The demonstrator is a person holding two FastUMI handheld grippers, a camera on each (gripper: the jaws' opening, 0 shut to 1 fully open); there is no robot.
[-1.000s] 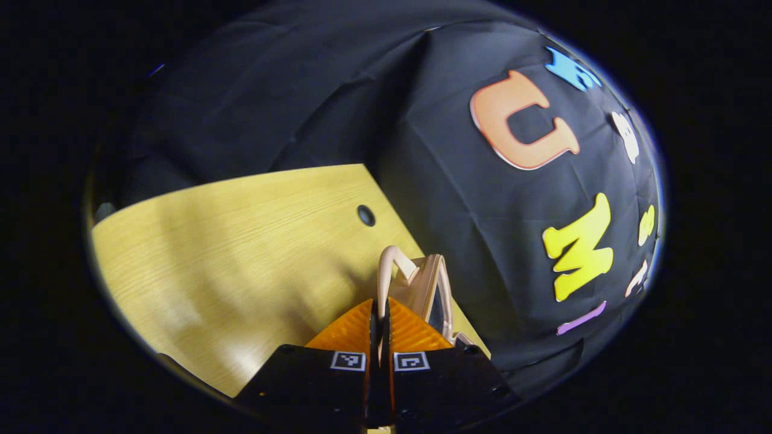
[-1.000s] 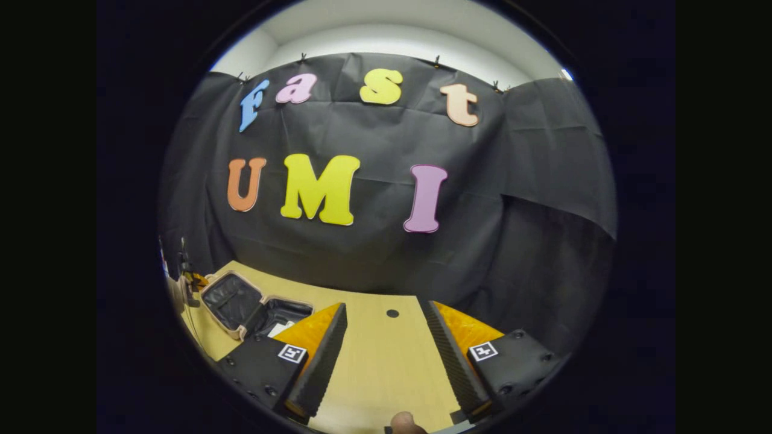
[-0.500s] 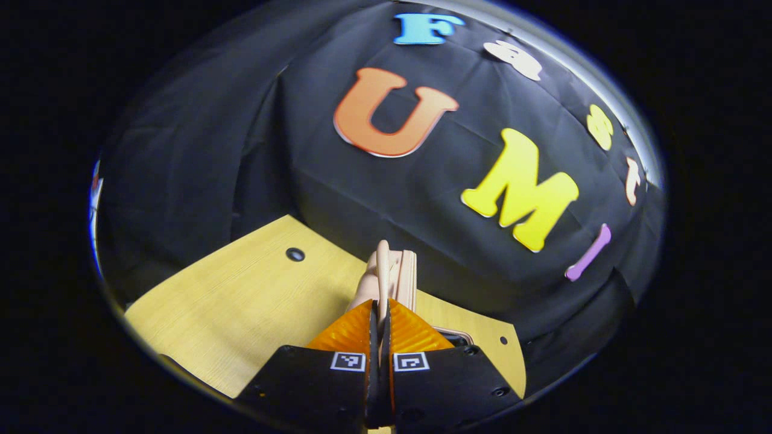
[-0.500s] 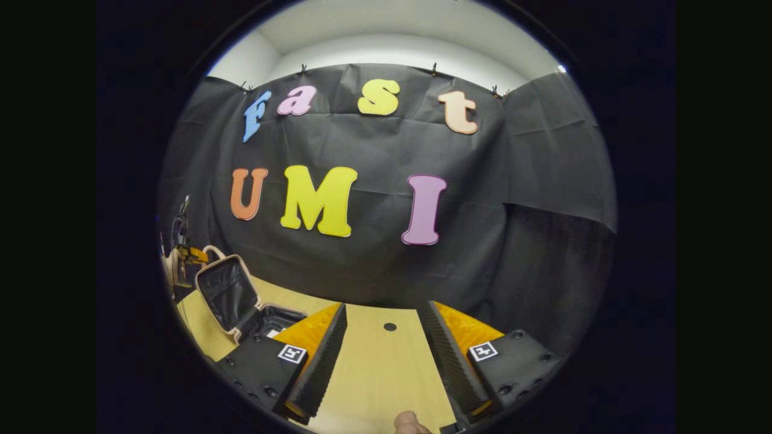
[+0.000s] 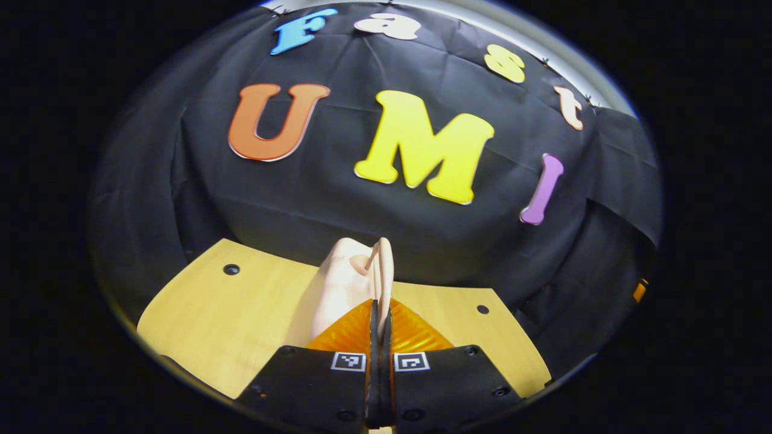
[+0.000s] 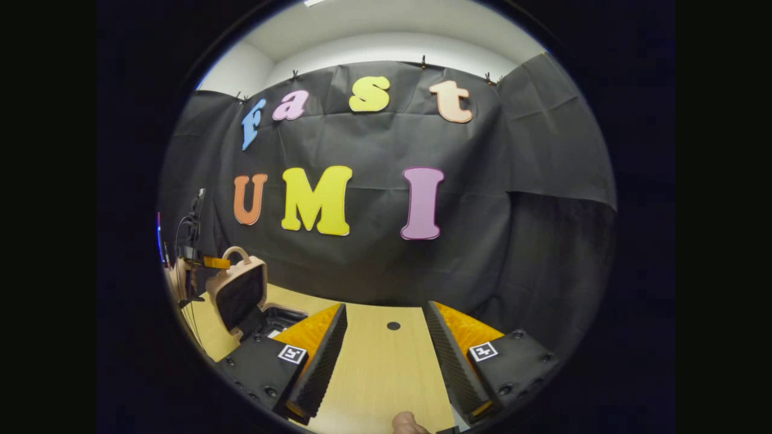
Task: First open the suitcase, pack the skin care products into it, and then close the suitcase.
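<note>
A pale pink suitcase stands open on the wooden table. In the right gripper view its lid [image 6: 241, 292] is raised nearly upright over the black-lined base [image 6: 282, 316], where a small white item [image 6: 275, 332] lies. My left gripper [image 5: 380, 304] is shut on the lid's loop handle [image 5: 383, 265], with the lid's pink shell [image 5: 341, 286] just left of it. The right gripper view also shows the left gripper [image 6: 214, 263] at the handle [image 6: 236, 249]. My right gripper [image 6: 386, 337] hangs open over bare table, to the right of the suitcase.
The wooden table [image 6: 374, 374] has small round holes [image 6: 393, 325] [image 5: 231, 269] [image 5: 481, 309]. Its far edge meets the black cloth wall. A thumb [image 6: 407, 425] shows at the bottom of the right gripper view. Cables and a stand [image 6: 194, 229] are at far left.
The left gripper has swung the lid up by its handle from lying back to nearly upright. The right gripper has stayed open in about the same place.
</note>
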